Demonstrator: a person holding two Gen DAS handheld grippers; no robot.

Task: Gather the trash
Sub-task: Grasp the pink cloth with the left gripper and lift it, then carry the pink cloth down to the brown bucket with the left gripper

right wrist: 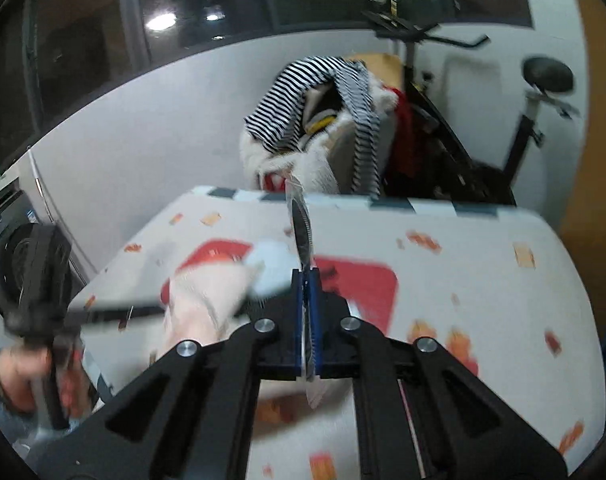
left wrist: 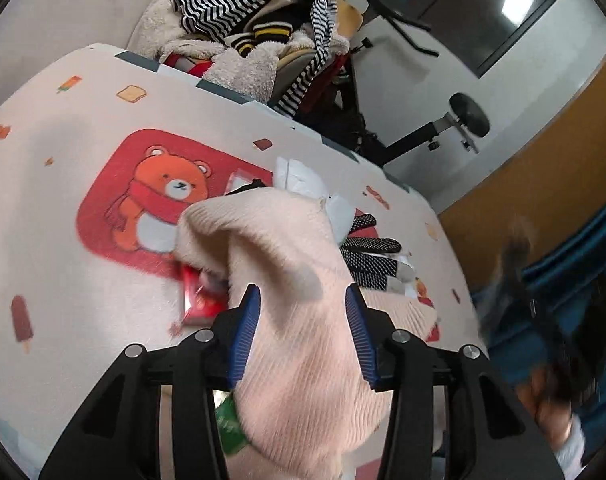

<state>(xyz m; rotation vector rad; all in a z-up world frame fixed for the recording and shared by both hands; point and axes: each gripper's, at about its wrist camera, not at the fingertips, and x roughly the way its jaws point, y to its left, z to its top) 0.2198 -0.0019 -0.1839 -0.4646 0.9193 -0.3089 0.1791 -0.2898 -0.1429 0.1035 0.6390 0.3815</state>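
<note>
Trash on the table: right gripper is pinching a clear plastic wrapper upright between closed pads. Left gripper is gripping a pink knit garment, pads pressing its sides. Beyond it, a red packet, white tissue and dotted socks are lying on the tablecloth.

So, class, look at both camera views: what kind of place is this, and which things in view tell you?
Most likely a room in a home. A chair heaped with clothes stands beside an exercise bike, and the table wears a bear-print cloth. What may be a washing machine stands at the left.
</note>
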